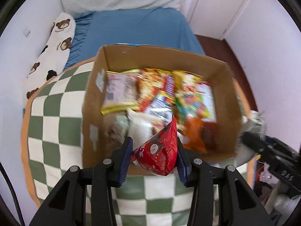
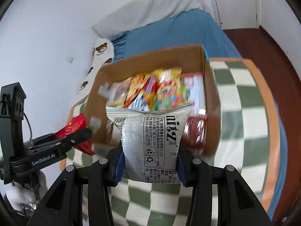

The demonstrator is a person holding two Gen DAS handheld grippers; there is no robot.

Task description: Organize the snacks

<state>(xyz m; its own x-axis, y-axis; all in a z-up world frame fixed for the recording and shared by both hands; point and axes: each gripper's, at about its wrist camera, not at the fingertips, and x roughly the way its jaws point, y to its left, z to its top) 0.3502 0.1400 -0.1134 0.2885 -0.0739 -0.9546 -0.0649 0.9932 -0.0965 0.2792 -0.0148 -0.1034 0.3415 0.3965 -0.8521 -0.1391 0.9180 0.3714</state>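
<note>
A red snack packet [image 1: 160, 150] sits low in the centre of the left wrist view, pinched between the blue pads of the left gripper [image 1: 154, 156], whose jaws stand narrow and clamp it from both sides. In the right wrist view a grey-white snack bag [image 2: 150, 143] printed with black text fills the lower middle, gripped the same way by the right gripper [image 2: 150, 162]; its serrated top edge points up the frame. Behind both packets, in mid-frame, an open cardboard box [image 1: 222, 71] holds a jumble of bright wrappers [image 1: 154, 92], yellow, red and orange, though blur makes the individual packs hard to tell apart. The box rests on a green-and-white checked blanket [image 1: 56, 116] with an orange border. Above it lies a blue bedsheet [image 1: 135, 30], with a bear-print pillow [image 1: 56, 43] at upper left against the pale wall, and dark wooden floor [image 2: 259, 49] at the right.
</note>
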